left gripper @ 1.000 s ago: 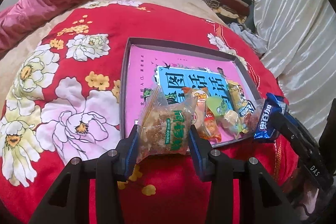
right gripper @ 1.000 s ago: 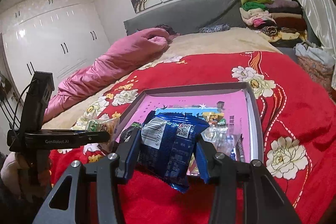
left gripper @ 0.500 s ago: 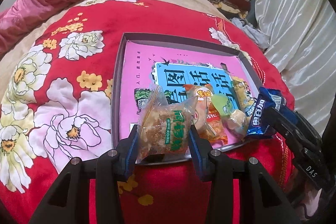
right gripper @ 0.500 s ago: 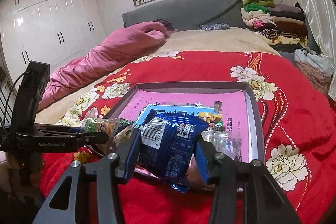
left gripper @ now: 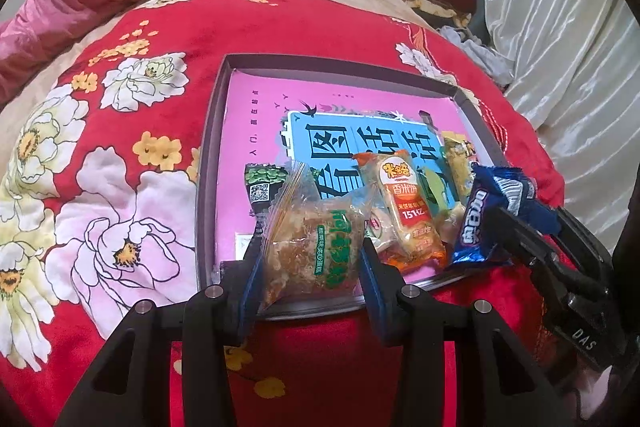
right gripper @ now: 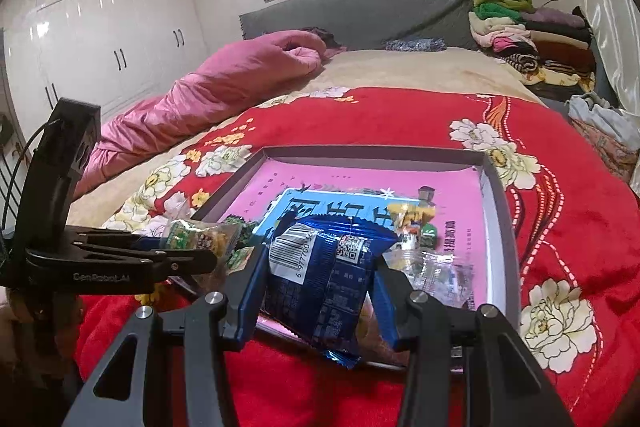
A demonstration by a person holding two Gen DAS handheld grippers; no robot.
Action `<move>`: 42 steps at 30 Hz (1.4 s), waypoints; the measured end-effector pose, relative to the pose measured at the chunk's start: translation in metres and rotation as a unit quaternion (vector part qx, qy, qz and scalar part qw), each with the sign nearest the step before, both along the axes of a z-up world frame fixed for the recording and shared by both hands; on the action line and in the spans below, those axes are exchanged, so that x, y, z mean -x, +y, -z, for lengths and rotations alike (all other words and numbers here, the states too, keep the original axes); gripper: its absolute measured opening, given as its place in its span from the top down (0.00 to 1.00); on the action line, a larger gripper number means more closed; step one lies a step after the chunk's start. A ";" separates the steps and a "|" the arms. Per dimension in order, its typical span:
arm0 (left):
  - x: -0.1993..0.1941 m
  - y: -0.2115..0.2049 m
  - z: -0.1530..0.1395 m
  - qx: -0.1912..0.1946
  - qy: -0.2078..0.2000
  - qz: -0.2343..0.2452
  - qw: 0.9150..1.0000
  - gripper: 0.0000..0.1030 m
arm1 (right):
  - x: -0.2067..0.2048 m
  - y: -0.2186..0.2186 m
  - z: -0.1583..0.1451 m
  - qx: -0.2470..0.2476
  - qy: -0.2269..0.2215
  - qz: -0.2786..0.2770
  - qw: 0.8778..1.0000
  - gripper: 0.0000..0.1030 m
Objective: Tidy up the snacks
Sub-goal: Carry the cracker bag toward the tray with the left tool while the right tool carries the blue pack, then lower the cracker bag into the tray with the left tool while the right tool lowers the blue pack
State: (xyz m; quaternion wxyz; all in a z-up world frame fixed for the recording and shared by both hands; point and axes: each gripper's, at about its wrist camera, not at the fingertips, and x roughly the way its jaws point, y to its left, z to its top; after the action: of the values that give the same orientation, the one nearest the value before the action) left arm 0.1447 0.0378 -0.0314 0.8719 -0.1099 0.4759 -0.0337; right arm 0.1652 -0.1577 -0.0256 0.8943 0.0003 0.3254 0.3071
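Left wrist view: the left gripper (left gripper: 311, 259) tilts steeply down over the near edge of a shallow grey box tray (left gripper: 208, 163) lying on a bed's red floral blanket (left gripper: 120, 187). Its jaws pinch a clear-wrapped cake snack with a green label (left gripper: 316, 247), held above the tray's near rim. Inside the tray, over a pink printed liner, lie an orange rice-cracker packet (left gripper: 404, 207), a dark green packet (left gripper: 262, 187) and a yellow packet (left gripper: 458, 163). At the right, the right gripper (left gripper: 496, 215) holds a blue biscuit packet (left gripper: 476, 227).

Right wrist view: the right gripper (right gripper: 318, 287) points gently down toward the same tray (right gripper: 496, 227), its jaws clamped on the blue biscuit packet (right gripper: 324, 279) over the tray's near edge. The left gripper (right gripper: 200, 251) reaches in from the left with its cake snack (right gripper: 196, 239).
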 end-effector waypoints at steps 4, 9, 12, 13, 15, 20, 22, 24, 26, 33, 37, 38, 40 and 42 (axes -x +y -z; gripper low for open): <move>-0.001 -0.001 0.000 -0.003 0.000 0.001 1.000 0.56 | 0.001 0.007 0.003 0.008 0.004 -0.013 1.000 0.53; -0.001 -0.005 0.001 -0.010 0.000 0.008 1.000 0.56 | 0.002 0.010 0.004 0.010 0.003 -0.016 1.000 0.53; -0.002 -0.007 0.002 -0.013 0.000 0.011 1.000 0.56 | 0.000 0.012 0.006 0.013 0.006 -0.016 1.000 0.53; -0.002 -0.008 0.002 -0.014 0.000 0.012 1.000 0.56 | -0.001 0.013 0.006 0.016 0.004 -0.016 1.000 0.53; -0.003 -0.008 0.003 -0.016 0.000 0.013 1.000 0.56 | 0.000 0.016 0.007 0.026 -0.001 -0.020 0.999 0.53; -0.004 -0.008 0.003 -0.016 0.000 0.013 1.000 0.55 | 0.003 0.022 0.009 0.045 -0.009 -0.026 0.999 0.53; -0.004 -0.008 0.003 -0.016 0.000 0.013 1.000 0.55 | 0.003 0.022 0.010 0.046 -0.011 -0.026 0.999 0.53; -0.004 -0.008 0.004 -0.018 0.000 0.014 1.000 0.55 | 0.003 0.022 0.010 0.046 -0.010 -0.026 0.999 0.53; -0.004 -0.008 0.004 -0.018 0.001 0.013 1.000 0.55 | 0.004 0.022 0.010 0.048 -0.011 -0.025 0.998 0.53; -0.004 -0.009 0.003 -0.020 0.000 0.014 1.000 0.55 | 0.007 0.026 0.011 0.064 -0.017 -0.026 0.997 0.53; -0.004 -0.009 0.004 -0.022 0.000 0.014 1.000 0.55 | 0.007 0.027 0.012 0.067 -0.018 -0.026 0.997 0.53; -0.003 -0.009 0.004 -0.024 0.000 0.015 1.000 0.55 | 0.007 0.027 0.012 0.067 -0.016 -0.027 0.997 0.53; -0.003 -0.009 0.004 -0.023 0.000 0.015 1.000 0.55 | 0.007 0.026 0.012 0.068 -0.017 -0.025 0.997 0.53; -0.003 -0.009 0.003 -0.025 0.002 0.015 1.000 0.54 | 0.007 0.026 0.012 0.067 -0.017 -0.025 0.997 0.53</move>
State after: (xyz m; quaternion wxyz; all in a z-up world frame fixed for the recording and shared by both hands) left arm 0.1476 0.0286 -0.0348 0.8729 -0.0812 0.4798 -0.0352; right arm 0.1581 -0.1315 -0.0376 0.8899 -0.0729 0.3296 0.3067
